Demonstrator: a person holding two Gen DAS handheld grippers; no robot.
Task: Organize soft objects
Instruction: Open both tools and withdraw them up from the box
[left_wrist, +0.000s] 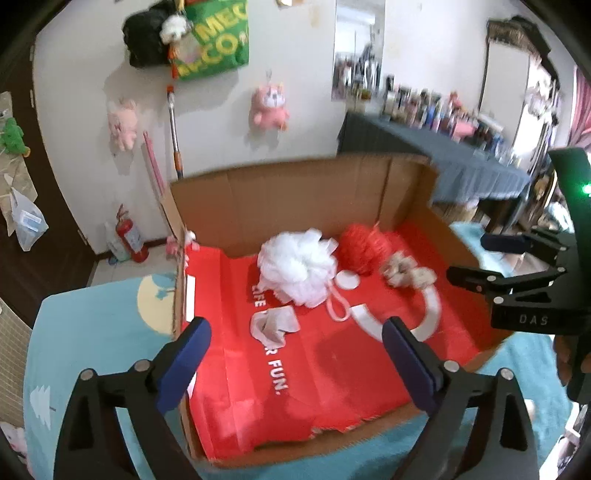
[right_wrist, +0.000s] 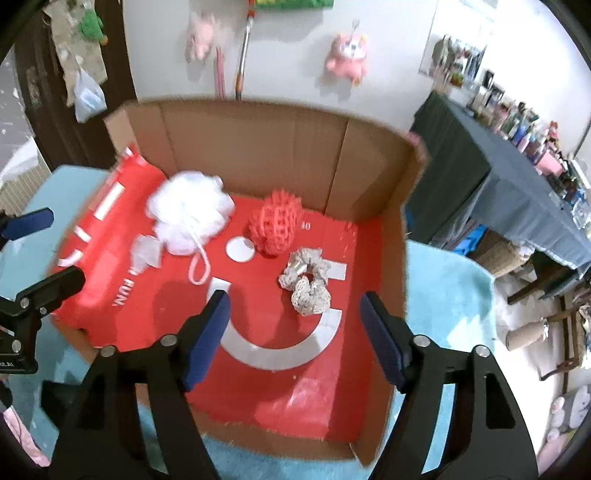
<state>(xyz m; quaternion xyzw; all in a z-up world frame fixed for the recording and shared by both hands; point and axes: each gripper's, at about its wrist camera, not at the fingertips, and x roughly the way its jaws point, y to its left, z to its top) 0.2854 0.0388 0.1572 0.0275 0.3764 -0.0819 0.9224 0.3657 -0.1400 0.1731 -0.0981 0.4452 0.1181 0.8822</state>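
The soft things lay inside the cardboard box, on its red printed liner. In the right wrist view your white mesh bath pouf sat at the upper left of the liner, its looped cord trailing toward the middle of the frame. Just right of it, near the box's back wall, stood the red mesh pouf. Below that, near the centre of the picture, lay the beige scrunchies, touching each other. A small crumpled white piece rested just below and left of the white pouf.

Your right tongs were spread apart at the bottom of that frame, with nothing between the blue pads. In the left wrist view your left tongs stood wide apart at the bottom, also empty, above the liner.

The box sat on a teal rug. Pink plush toys hung on the wall behind.
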